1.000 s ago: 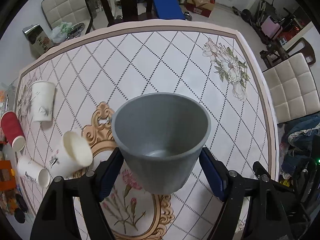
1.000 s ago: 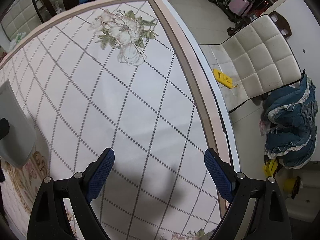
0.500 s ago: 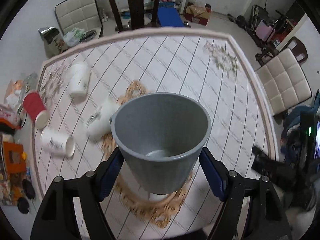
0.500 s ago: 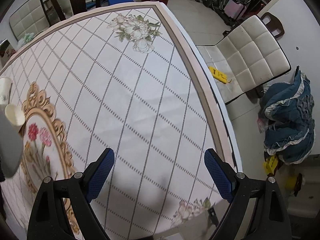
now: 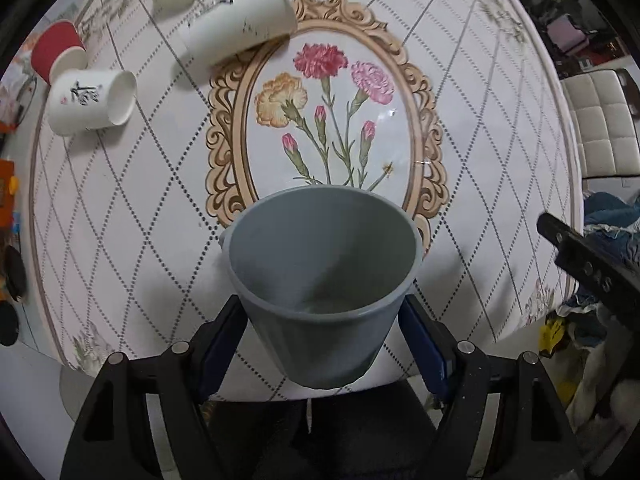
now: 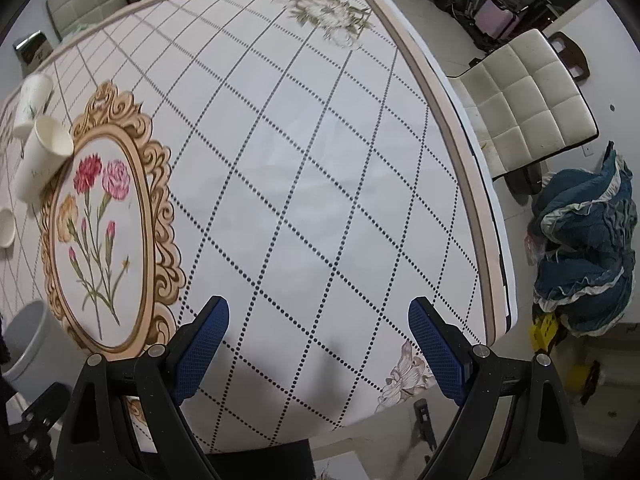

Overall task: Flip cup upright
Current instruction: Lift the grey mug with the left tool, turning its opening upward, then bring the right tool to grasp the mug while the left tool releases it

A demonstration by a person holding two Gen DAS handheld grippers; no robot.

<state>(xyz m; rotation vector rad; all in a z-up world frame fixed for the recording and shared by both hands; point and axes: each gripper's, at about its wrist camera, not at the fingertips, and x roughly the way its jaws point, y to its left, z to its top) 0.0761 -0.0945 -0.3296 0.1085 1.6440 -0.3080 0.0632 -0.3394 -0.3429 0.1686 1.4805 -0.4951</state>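
Cup (image 5: pixel 320 280) clamped in left hand-held gripper (image 5: pixel 324 340); mouth facing camera.

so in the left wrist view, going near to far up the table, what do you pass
left gripper shut on the grey cup → carnation medallion → white paper cup lying on its side
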